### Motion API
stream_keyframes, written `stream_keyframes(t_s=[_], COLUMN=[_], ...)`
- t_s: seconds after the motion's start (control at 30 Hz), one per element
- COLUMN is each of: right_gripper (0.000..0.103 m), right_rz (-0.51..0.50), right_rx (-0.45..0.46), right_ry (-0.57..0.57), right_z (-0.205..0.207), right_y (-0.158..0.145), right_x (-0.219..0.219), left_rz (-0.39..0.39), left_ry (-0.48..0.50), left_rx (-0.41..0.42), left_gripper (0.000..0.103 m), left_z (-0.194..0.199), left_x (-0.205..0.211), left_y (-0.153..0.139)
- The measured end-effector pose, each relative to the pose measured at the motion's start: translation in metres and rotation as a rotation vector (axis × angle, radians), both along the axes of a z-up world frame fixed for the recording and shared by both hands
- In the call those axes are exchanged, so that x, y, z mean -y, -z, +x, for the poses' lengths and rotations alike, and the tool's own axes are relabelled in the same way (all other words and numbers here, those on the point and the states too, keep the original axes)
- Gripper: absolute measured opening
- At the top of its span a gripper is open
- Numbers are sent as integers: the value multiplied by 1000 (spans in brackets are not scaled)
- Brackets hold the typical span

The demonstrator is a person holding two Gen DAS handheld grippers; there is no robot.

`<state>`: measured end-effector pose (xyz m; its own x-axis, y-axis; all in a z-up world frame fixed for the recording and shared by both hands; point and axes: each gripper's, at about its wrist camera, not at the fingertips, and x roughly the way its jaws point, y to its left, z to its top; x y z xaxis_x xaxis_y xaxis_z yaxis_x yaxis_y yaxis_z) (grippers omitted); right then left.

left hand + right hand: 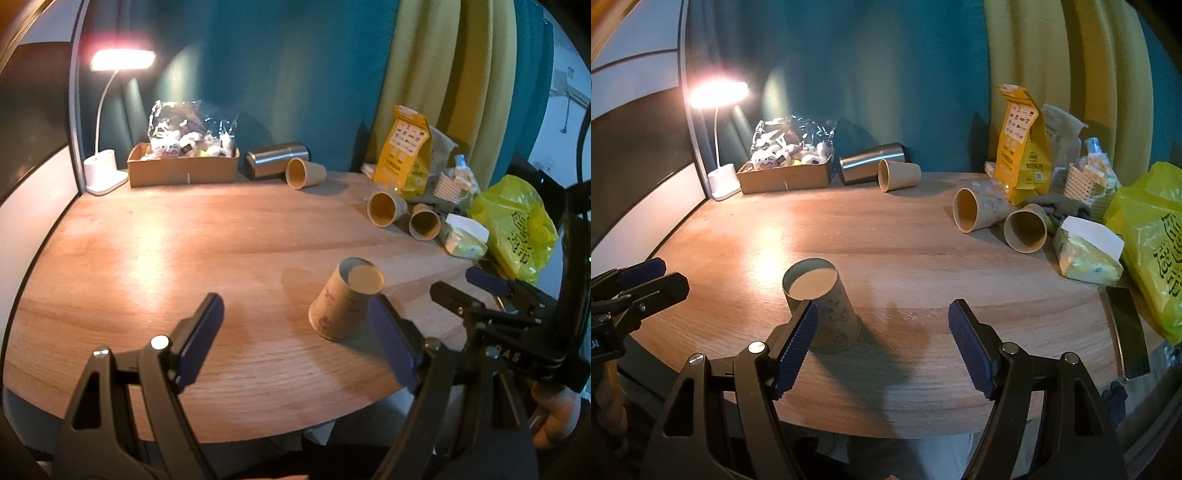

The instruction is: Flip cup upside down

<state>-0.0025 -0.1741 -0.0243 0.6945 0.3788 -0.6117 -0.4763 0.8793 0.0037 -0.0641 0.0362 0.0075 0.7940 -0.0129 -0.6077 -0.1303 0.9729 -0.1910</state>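
The cup [345,301] stands mouth-down on the counter [184,258], base up, near the front edge and between the two tools; judged from that, the flip looks done, so the risks are in whatever comes near it now. The left hand-held gripper [295,332] hangs with its jaws wide apart and empty, its right pad just beside the cup's wall in the left wrist view. The right hand-held gripper [882,343] is likewise spread and holds nothing, its left pad overlapping the cup [822,308] in its own view; whether either pad touches the paper cannot be told. A light paper cup on a narrow footing would tip or skid from a small sideways brush of either pad, and the counter's front edge is near enough that a knocked cup could roll off. Closing hard on the thin wall would likely crease it. Three more cups [979,214] lie on their sides further back beside a steel tumbler [871,162]; reaching for them across the standing one could topple it.
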Motion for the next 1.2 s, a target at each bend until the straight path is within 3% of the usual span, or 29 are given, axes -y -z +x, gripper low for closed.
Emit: stream_keyframes(t_s=[1.2], right_gripper=[76], right_rz=[-13], right_rx=[-6], right_ry=[-3], right_z=[5], right_y=[0], right_x=[-12], left_rz=[-7], left_ry=[-9], left_rx=[2], left_gripper=[82], left_z=[3], left_x=[-7], left_y=[2])
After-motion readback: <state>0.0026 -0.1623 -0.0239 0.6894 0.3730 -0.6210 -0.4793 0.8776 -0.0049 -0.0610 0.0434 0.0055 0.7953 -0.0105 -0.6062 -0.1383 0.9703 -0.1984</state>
